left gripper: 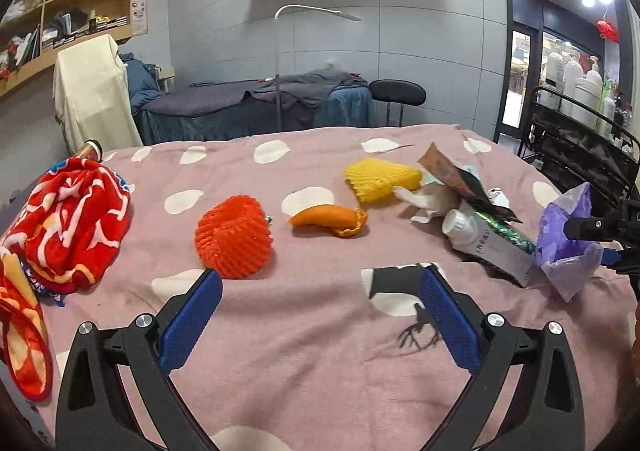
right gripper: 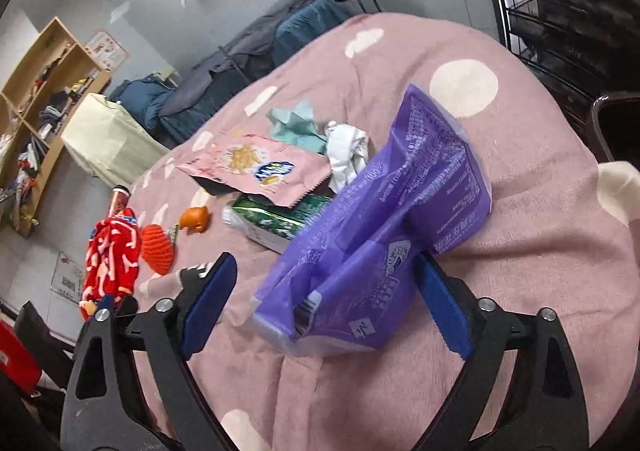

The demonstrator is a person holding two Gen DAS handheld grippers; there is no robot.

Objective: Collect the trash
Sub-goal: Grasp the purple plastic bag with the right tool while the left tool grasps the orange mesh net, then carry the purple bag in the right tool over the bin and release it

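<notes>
A pink cover (left gripper: 320, 351) dotted with white spots is showing across the worktop. A red towel (left gripper: 76, 223) is carrying white and orange markings. An orange foam net (left gripper: 234, 239), an orange peel (left gripper: 326, 217) and a yellow foam net (left gripper: 380, 179) are glowing bright against the pink. A purple bag (right gripper: 380, 243) is showing pale printed text. A pink wrapper (right gripper: 256, 167) is bearing a yellow-and-blue print, beside a green-and-white carton (right gripper: 276, 223) and teal paper (right gripper: 298, 125). Both tongs are showing blue pads (left gripper: 192, 321) on black frames.

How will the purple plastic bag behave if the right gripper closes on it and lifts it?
The purple plastic bag looks thin and crumpled, so it will probably fold and sag rather than keep its shape. Its glossy film may slip between the open right gripper fingers unless a bunched part is pinched. It seems light and could drag across the pink blanket.
</notes>
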